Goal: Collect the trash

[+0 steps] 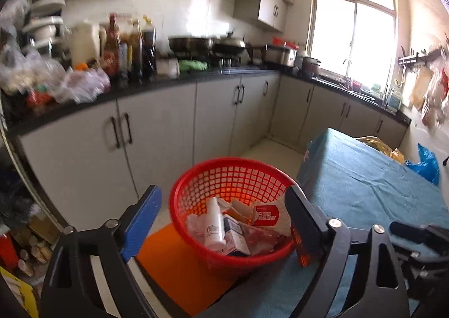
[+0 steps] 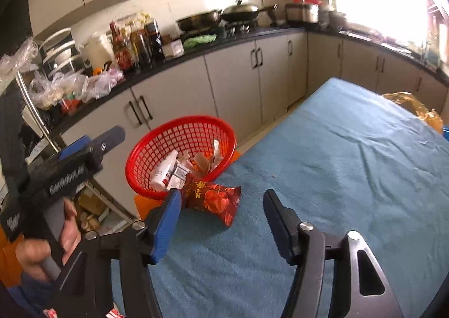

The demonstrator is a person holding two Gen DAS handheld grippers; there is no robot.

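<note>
Holding both grippers open and empty, you are between pickups: the right gripper (image 2: 221, 222) is hovering over the blue cloth (image 2: 350, 177), the left gripper (image 1: 224, 222) is facing the basket (image 1: 202, 180). Nearest, a red wrapper (image 2: 217, 197) is lying on the cloth, touching the basket's rim. Beyond it, the basket is already holding a white bottle (image 1: 214, 221) and cartons. Judged next: you are needing to grasp the wrapper and drop it in.

Red basket (image 2: 193, 132) holds trash; red wrapper (image 2: 216, 200) lies beside it
</note>
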